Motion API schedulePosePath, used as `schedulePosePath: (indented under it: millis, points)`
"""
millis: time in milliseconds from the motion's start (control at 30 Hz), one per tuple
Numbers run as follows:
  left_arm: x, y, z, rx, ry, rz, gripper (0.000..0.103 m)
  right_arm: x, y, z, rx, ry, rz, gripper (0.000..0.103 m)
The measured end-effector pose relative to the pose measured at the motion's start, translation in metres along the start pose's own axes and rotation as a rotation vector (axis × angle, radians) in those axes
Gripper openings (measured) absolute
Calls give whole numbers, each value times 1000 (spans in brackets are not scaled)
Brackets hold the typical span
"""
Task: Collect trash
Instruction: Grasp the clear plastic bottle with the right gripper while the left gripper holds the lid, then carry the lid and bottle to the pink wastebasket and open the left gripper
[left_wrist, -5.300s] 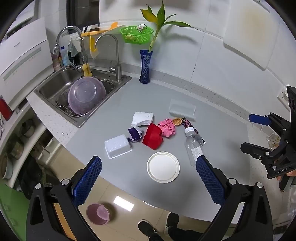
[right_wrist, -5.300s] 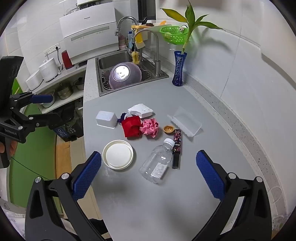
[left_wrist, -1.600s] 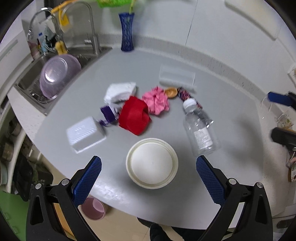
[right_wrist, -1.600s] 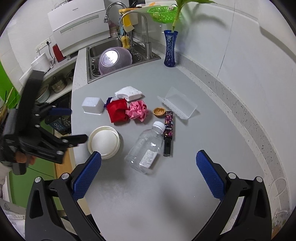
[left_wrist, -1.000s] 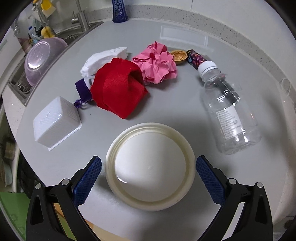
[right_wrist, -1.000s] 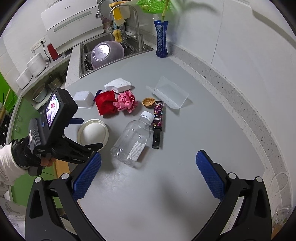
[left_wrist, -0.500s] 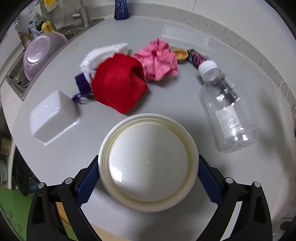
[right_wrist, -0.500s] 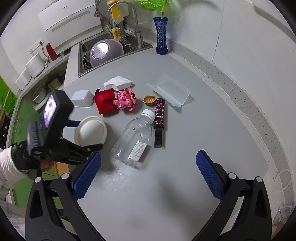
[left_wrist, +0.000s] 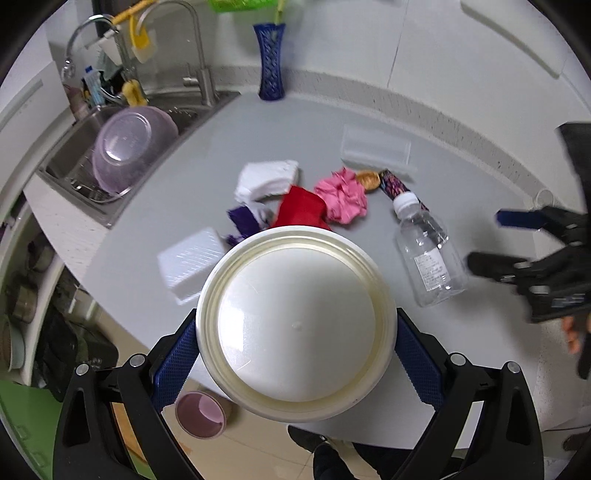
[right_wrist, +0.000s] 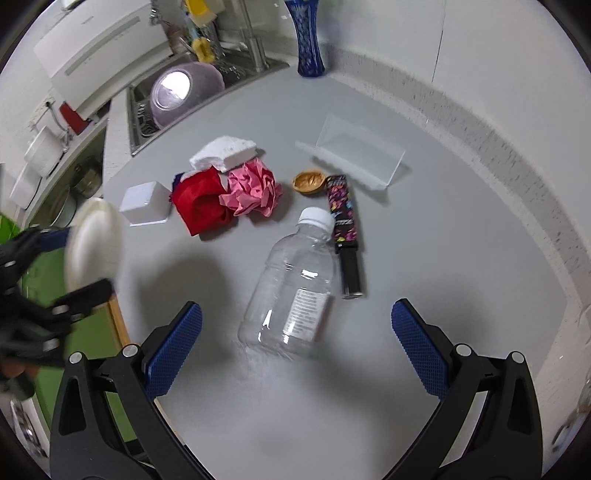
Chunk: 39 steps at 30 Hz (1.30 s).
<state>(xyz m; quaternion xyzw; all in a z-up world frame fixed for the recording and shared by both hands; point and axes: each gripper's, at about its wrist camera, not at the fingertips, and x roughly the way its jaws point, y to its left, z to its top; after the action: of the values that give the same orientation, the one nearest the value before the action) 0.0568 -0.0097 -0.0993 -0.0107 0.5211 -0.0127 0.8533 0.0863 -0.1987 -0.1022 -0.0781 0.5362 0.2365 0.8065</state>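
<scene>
Your left hand-held gripper (left_wrist: 295, 347) clamps the round lid (left_wrist: 295, 325); right hand-held gripper (right_wrist: 295, 339) gapes empty above the bottle (right_wrist: 291, 284); most trash remains on the bench (right_wrist: 443, 240).

Round cream lid (left_wrist: 295, 328) held off counter; clear bottle (right_wrist: 291, 284) lies sideways.

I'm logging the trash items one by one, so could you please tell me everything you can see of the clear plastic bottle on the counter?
The clear plastic bottle is a squat, transparent one with a white screw cap and a small white printed label on its side. It looks empty and lies on its side on the grey countertop, cap pointing toward the wall. The patterned dark tube lies right alongside its cap and shoulder. The right gripper hovers open with the bottle's base ahead of its fingers; nothing grips it.
</scene>
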Motion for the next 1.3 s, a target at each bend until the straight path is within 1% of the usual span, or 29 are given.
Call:
schedulePosePath:
  millis: [200, 233, 267, 333, 467, 600, 733, 833, 967, 1067, 1100, 1167, 1300]
  points:
    - [-6, 10, 0, -13, -22, -10, 94, 41, 2, 6, 118, 84, -34, 99]
    - [-7, 13, -1, -17, -23, -13, 94, 44, 3, 7, 124, 89, -37, 91]
    - [-7, 15, -2, -23, -24, -18, 94, 49, 4, 8, 129, 102, -46, 80]
    - [-8, 19, -4, -28, -26, -21, 94, 58, 5, 8, 141, 128, -63, 73]
    - [-11, 25, -8, -46, -31, -30, 94, 68, 9, 7, 130, 150, -84, 62]
    - [-16, 29, -11, -60, -38, -30, 94, 62, 8, 6, 118, 127, -73, 61]
    - [-25, 33, -17, -81, -50, -23, 94, 41, 13, 2, 74, 84, -76, 60]
    - [-37, 39, -25, -107, -62, -7, 94, 14, 27, 1, -13, 15, -66, 60]
    - [-58, 57, -45, -168, -76, 31, 94, -19, 64, 0, -169, -72, -6, 60]
    - [-74, 78, -64, -216, -80, 64, 94, -42, 102, 1, -279, -125, 55, 60]
    - [-79, 84, -71, -228, -81, 76, 94, -49, 120, 2, -319, -144, 94, 60]
    - [-95, 102, -90, -260, -87, 119, 94, -55, 154, 3, -388, -162, 142, 60]
    - [-120, 141, -127, -344, -97, 171, 94, -57, 226, 6, -501, -164, 221, 60]
